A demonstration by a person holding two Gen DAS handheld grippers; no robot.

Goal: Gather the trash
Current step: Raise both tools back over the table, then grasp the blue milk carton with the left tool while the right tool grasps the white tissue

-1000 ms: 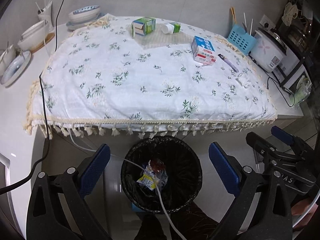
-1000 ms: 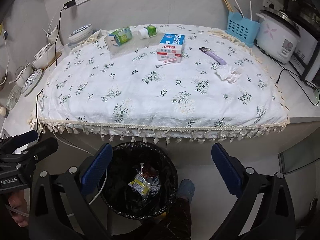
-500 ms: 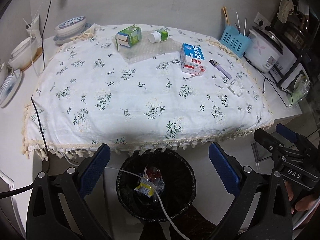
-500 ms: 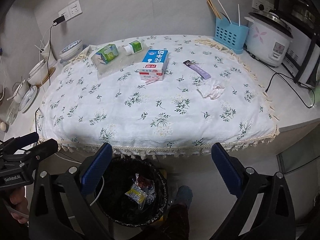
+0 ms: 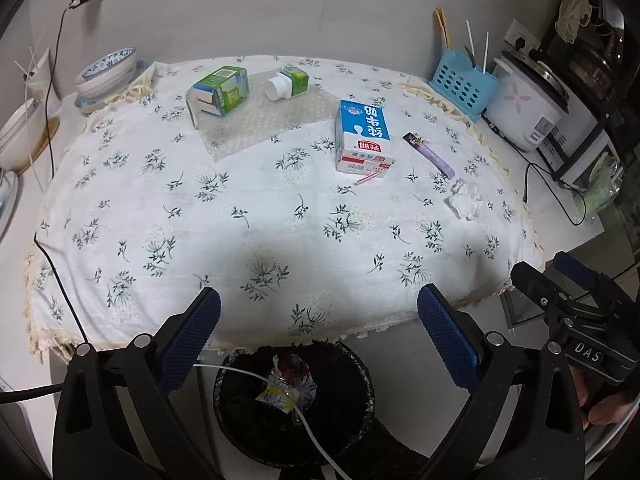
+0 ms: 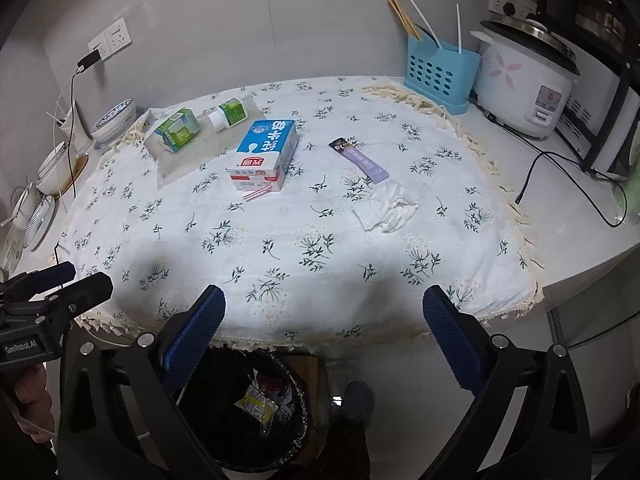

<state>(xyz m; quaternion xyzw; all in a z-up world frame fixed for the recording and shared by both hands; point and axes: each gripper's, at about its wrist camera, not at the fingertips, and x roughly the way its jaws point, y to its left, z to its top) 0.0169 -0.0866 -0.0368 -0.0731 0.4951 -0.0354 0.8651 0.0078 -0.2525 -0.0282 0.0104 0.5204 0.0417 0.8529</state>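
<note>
On the flowered tablecloth (image 5: 248, 200) lie a blue milk carton (image 5: 362, 140) (image 6: 266, 154), a green carton (image 5: 220, 92) (image 6: 178, 128), a small green bottle with a white cap (image 5: 286, 84) (image 6: 228, 114), a purple wrapper (image 5: 428, 154) (image 6: 358, 158) and a crumpled tissue (image 5: 466, 202) (image 6: 386, 208). A black bin (image 5: 294, 404) (image 6: 248, 412) with wrappers inside stands below the table's front edge. My left gripper (image 5: 318, 344) and right gripper (image 6: 324, 340) both hover open and empty over that edge, above the bin.
A blue utensil caddy (image 6: 440, 70) and a rice cooker (image 6: 524, 80) stand at the back right, with a black cord (image 6: 560, 184) trailing beside them. Bowls and plates (image 5: 106, 74) are stacked at the left. A white cable (image 5: 280, 392) runs over the bin.
Both grippers have risen and moved forward toward the table, so the bin has slid lower in view and the tabletop fills more of it. Both stay open.
</note>
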